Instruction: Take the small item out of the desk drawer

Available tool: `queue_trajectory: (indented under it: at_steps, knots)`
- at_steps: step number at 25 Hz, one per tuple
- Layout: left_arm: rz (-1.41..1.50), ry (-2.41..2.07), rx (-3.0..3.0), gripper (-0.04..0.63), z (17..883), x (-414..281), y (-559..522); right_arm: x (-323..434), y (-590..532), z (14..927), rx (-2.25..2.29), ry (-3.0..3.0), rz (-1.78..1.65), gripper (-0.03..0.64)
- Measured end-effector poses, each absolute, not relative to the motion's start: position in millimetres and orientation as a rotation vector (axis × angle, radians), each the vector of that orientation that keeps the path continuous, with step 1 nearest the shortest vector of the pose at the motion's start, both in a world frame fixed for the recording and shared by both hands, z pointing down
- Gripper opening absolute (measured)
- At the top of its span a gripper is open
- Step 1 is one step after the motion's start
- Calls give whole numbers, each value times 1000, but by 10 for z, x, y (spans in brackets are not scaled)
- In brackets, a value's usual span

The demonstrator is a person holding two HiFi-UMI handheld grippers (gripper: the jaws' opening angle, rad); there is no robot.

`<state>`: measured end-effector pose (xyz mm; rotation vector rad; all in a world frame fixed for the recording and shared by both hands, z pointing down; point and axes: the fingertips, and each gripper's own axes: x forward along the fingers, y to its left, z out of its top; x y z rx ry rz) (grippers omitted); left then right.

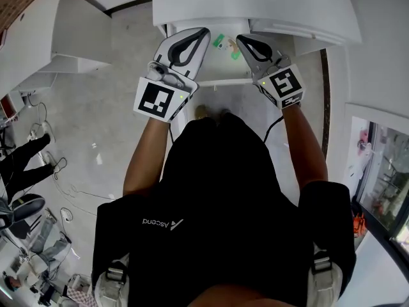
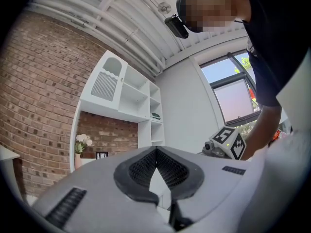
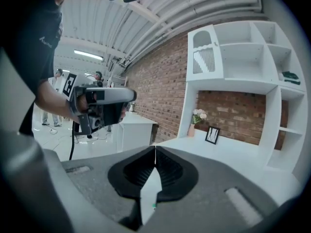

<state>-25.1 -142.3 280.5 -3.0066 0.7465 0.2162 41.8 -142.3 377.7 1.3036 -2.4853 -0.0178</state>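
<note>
Left gripper (image 1: 202, 33) and right gripper (image 1: 242, 40): jaws closed tip to tip, nothing held. Small green item (image 1: 221, 41) lying in open desk drawer (image 1: 223, 82), between the two gripper tips.

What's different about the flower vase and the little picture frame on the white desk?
The flower vase is pale and rounded, with white flowers on top; the picture frame is black, flat and straight-edged. With its flowers the vase stands taller than the frame. Both sit on the white desk by the brick wall.
</note>
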Motion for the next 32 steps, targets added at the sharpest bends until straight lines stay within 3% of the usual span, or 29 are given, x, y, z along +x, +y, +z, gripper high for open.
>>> queue_trajectory:
  at_steps: [7, 14, 32]
  knots:
    - [162, 842, -3011, -2, 2988, -287, -1653, 449, -1640, 4295, 1195, -2391, 73, 42]
    - [160, 904, -3020, -2, 3064, -163, -1747, 535, -1833, 4945, 1054, -2293, 200, 139]
    - [112, 989, -3045, -2, 3344, -250, -2002, 534, -2147, 6339, 807, -2002, 403, 300]
